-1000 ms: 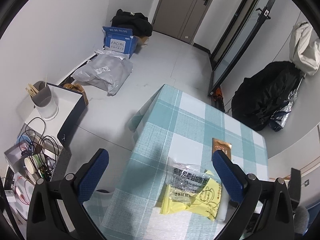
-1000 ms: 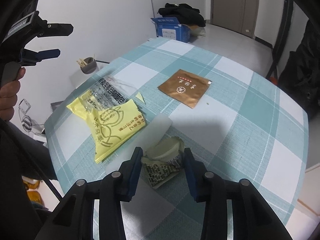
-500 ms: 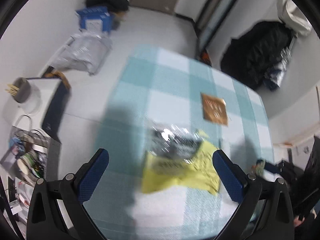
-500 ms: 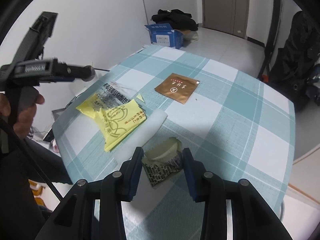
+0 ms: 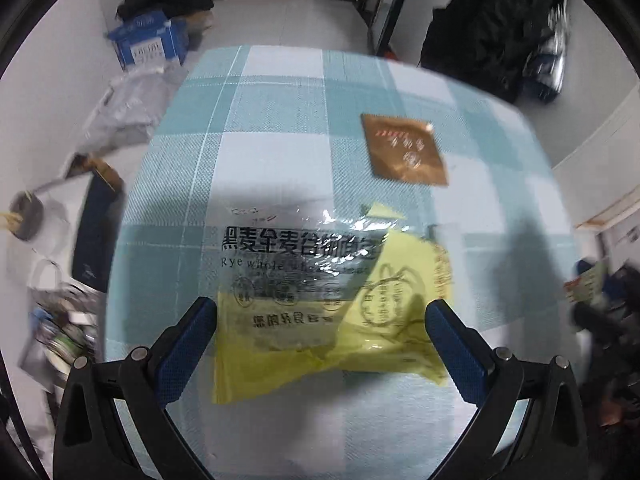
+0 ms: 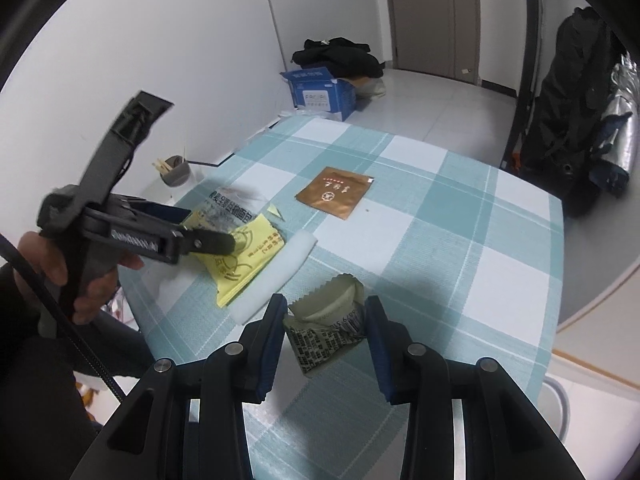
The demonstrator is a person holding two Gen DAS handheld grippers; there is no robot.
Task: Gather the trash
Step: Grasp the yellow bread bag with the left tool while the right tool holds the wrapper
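Two tools are over the checked bench (image 6: 452, 240). The right tool (image 6: 325, 332) is clenched on a crumpled olive wrapper (image 6: 326, 320), its blue pads pressed to either side of the printed foil, which sits low over the cloth near the bench's near edge. The left tool (image 5: 322, 332) has its fingers spread wide and hangs just above the yellow bag (image 5: 332, 320), with nothing between the pads; from the right wrist view the same left tool (image 6: 208, 240) is seen side-on over the yellow bag (image 6: 244, 256), gripped by the person's left hand (image 6: 80, 276). I cannot tell whether its tips touch the bag.

A clear bread wrapper (image 5: 288, 256) printed "Rye whole" lies overlapping the yellow bag's far side. Just beside the yellow bag lies a white foam strip (image 6: 280, 276), reaching toward the olive wrapper. Further along the bench, apart from the rest, a flat brown sachet (image 6: 334, 192) lies alone.

Off the bench, on the floor by the wall, stand a blue carton (image 6: 320, 94) and a heap of dark clothing (image 6: 336, 58). A grey cup of sticks (image 6: 174, 170) sits beyond the left edge.
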